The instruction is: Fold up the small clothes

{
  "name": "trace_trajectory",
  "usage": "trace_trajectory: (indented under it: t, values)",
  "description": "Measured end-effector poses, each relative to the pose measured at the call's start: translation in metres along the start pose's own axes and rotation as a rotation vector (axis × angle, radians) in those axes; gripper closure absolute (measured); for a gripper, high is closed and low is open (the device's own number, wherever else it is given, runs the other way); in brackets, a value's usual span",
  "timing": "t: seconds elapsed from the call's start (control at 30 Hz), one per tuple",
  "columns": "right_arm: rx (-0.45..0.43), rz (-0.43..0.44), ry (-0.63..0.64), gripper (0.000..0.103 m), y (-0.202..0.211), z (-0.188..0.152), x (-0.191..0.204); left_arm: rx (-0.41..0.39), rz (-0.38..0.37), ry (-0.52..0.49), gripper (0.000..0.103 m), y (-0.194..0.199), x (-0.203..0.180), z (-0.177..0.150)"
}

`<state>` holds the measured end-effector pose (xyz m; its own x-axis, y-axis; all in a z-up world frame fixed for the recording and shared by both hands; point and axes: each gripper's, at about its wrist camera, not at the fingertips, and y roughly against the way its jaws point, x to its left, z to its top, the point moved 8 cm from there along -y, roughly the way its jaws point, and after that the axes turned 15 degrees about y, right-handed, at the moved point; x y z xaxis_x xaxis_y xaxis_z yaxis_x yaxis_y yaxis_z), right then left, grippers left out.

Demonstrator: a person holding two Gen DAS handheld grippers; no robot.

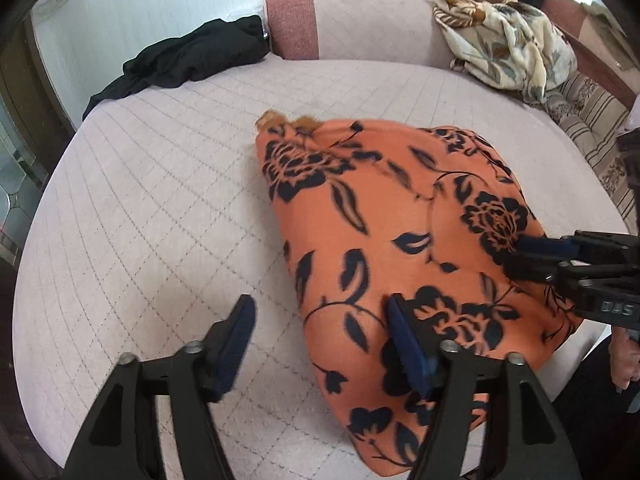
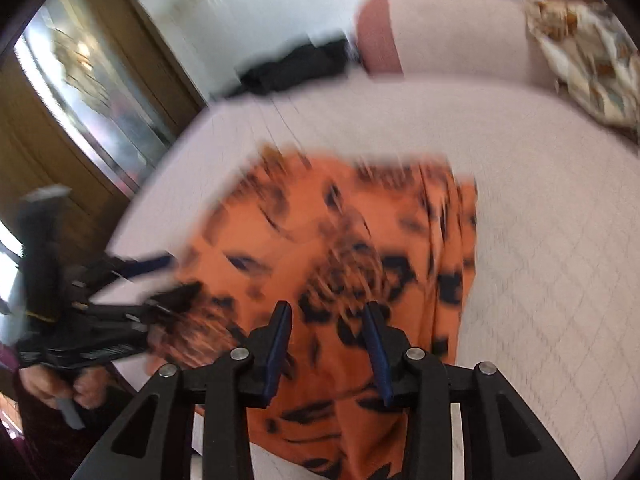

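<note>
Toward the near edge of the quilted bed (image 1: 160,184), an orange floral garment (image 1: 380,216) is lying bunched into a rounded heap, its lower part reaching the bed's near edge and apparently hanging over it. The left gripper (image 1: 320,344) is being held with its jaws wide open, nothing between them; one pad is resting against the fabric's left border while the other is hovering over bare quilt. The right gripper (image 2: 328,344) is being held above the cloth with its jaws partly open, and no fabric is seen caught between them, though that view is heavily blurred. Several risks are being judged from this. If only the top layer is being pinched, the heap may be dragged rather than spread, and hidden folds may be locked in. Because part of the cloth seems to be overhanging the near edge, a pull toward the person may be sliding the whole garment off the bed. With both grippers working close together at the same end, a collision of the jaws is also being risked.
</note>
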<state>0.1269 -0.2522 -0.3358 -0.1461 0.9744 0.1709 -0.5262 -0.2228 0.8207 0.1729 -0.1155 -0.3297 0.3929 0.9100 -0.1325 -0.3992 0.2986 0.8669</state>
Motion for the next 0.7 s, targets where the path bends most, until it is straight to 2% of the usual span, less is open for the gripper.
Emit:
trace_trajectory:
  t: [0.03, 0.13, 0.23, 0.33, 0.57, 0.7]
  values:
    - [0.051, -0.003, -0.017, 0.065, -0.011, -0.007, -0.004, -0.011, 0.015, -0.012, 0.023, -0.002, 0.001, -0.001]
    - [0.051, 0.008, -0.017, 0.063, -0.011, -0.006, -0.004, -0.041, 0.064, -0.064, 0.011, -0.012, 0.005, -0.002]
    - [0.055, 0.008, -0.025, 0.062, -0.014, -0.005, -0.006, -0.026, 0.042, -0.031, 0.005, -0.021, 0.012, -0.001]
    - [0.061, 0.005, -0.022, 0.060, -0.016, -0.007, -0.004, 0.009, -0.014, 0.027, 0.003, -0.028, 0.021, 0.000]
    - [0.060, 0.014, -0.051, 0.060, -0.020, -0.005, -0.007, 0.037, -0.040, 0.061, 0.000, -0.036, 0.025, 0.000]
    - [0.096, 0.036, -0.118, 0.061, -0.010, 0.004, -0.011, 0.023, -0.018, 0.037, 0.000, -0.035, 0.023, 0.002]
